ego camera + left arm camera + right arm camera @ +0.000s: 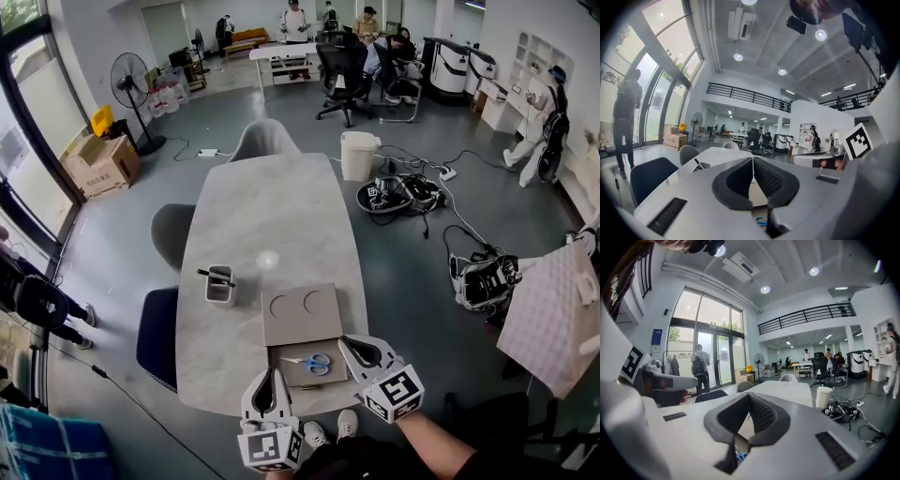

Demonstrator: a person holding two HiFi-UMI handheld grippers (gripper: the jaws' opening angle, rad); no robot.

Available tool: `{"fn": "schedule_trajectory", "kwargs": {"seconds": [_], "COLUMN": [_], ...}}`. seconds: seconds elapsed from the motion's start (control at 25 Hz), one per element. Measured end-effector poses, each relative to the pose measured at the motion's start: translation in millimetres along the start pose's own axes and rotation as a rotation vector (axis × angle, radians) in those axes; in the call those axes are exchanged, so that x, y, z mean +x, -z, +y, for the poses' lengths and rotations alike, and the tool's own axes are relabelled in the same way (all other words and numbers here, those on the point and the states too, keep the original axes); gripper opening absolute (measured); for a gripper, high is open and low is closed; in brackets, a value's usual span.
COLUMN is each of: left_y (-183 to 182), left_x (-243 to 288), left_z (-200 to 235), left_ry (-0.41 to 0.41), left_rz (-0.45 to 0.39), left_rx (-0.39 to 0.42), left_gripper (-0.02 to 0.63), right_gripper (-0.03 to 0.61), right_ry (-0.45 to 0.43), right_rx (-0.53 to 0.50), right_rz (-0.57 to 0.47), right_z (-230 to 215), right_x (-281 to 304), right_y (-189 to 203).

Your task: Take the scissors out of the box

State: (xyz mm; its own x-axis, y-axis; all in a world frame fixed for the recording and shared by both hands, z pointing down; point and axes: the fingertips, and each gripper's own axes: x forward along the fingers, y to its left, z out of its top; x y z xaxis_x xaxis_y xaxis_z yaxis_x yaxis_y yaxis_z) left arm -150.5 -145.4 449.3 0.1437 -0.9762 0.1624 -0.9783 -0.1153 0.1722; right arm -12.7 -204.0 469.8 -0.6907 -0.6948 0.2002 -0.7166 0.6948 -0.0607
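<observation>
An open cardboard box [314,373] lies near the front edge of the marble table [272,216]. Its lid [300,314], with two round marks, lies flat just behind it. Blue-handled scissors [310,362] rest inside the box. My left gripper [273,372] is shut and empty, hovering at the box's front left corner. My right gripper [344,342] is shut and empty at the box's right edge, beside the scissors. A blue handle [761,221] shows below the shut left gripper [753,158]. A bit of blue handle [740,456] shows under the shut right gripper [749,394].
A small white holder [220,284] with a black pen stands left of the lid. Chairs [157,333] line the table's left side and one chair [265,141] stands at the far end. A white bin [358,155] and cabled gear [403,195] sit on the floor to the right.
</observation>
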Motion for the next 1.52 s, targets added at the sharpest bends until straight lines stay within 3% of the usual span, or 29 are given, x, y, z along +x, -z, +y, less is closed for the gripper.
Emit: {"fn": "schedule_trajectory", "kwargs": {"seconds": [0.32, 0.6, 0.96, 1.2, 1.52], "left_y": [37.1, 68.8, 118.2, 142.6, 163.1], "left_x": [9.8, 20.5, 28.6, 35.9, 37.6], "left_z": [7.5, 17.9, 23.2, 27.0, 28.0], "left_ry": [-0.004, -0.017, -0.025, -0.031, -0.043], "left_rz": [0.063, 0.114, 0.162, 0.184, 0.208], "left_rx": [-0.035, -0.078, -0.139, -0.149, -0.161], "left_gripper": [0.017, 0.017, 0.017, 0.017, 0.017], "right_gripper": [-0.002, 0.022, 0.091, 0.077, 0.1], "right_ry": [-0.1, -0.248, -0.415, -0.456, -0.483], "right_rx": [-0.097, -0.205, -0.451, -0.521, -0.527], "right_rz": [0.182, 0.423, 0.743, 0.862, 0.944], "right_z": [8.0, 25.3, 42.3, 40.3, 43.8], "right_x": [27.7, 54.9, 69.3, 75.4, 84.6], "right_y": [58.4, 123.9, 219.2, 256.5, 279.2]}}
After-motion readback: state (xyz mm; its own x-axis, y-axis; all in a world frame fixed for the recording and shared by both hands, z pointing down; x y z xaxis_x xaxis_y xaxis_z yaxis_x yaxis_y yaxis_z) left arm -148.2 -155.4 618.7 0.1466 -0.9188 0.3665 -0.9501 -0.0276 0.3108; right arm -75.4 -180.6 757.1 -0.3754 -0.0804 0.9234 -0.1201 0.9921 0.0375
